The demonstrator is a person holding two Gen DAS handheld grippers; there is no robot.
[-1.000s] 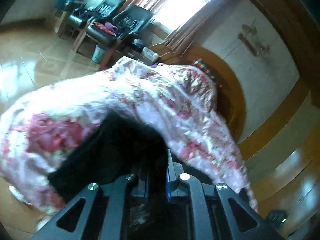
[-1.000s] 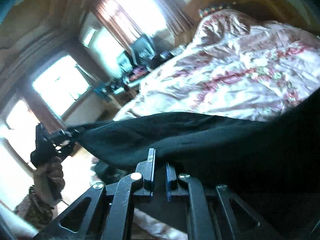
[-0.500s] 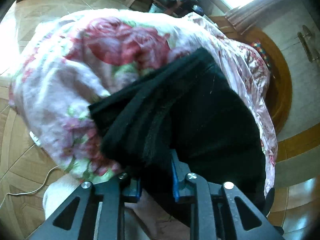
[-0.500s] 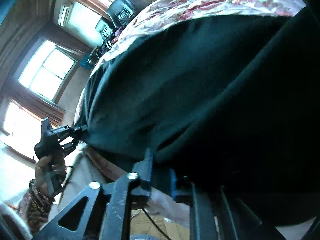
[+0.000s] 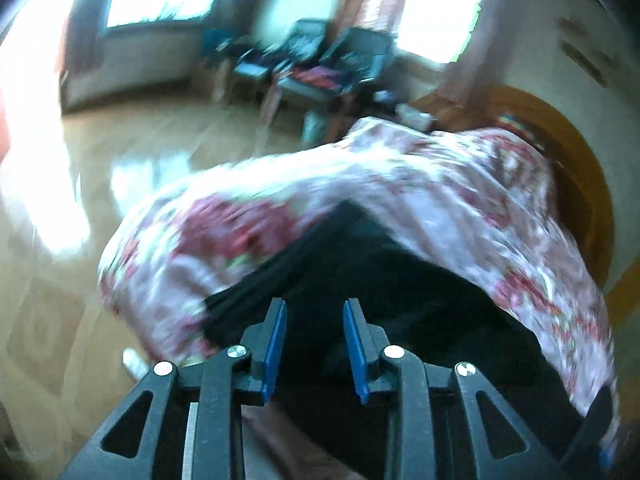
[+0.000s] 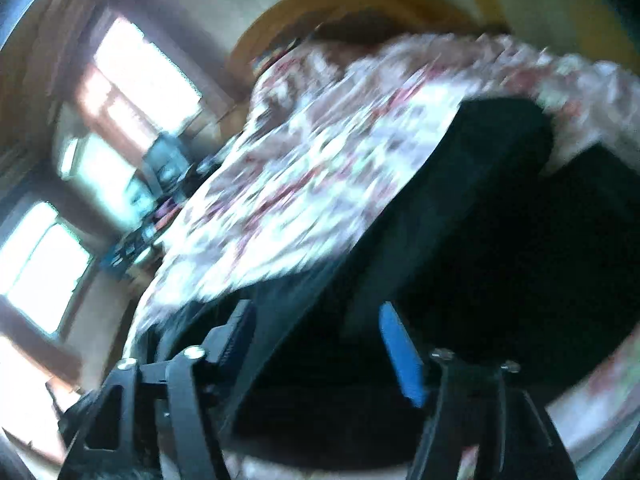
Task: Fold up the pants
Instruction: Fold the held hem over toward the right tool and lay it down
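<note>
The black pants (image 5: pixel 380 280) lie on the floral quilt (image 5: pixel 420 184) of the bed, their long axis running away from both cameras toward the curved wooden headboard (image 5: pixel 592 200). The left claw (image 5: pixel 314 344) has just been opening; its blue pads stand apart above the near edge, gripping nothing. The right claw (image 6: pixel 316 344) has also just been opening and stands wide, released over the dark cloth (image 6: pixel 480 240).

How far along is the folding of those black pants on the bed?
One fold looks done: the black pants lie doubled on the flowered quilt. Nothing is in hand now: the left gripper and right gripper have just been opening, pads clear of the cloth. Whether another fold is left I cannot tell; the pictures are blurred.
</note>
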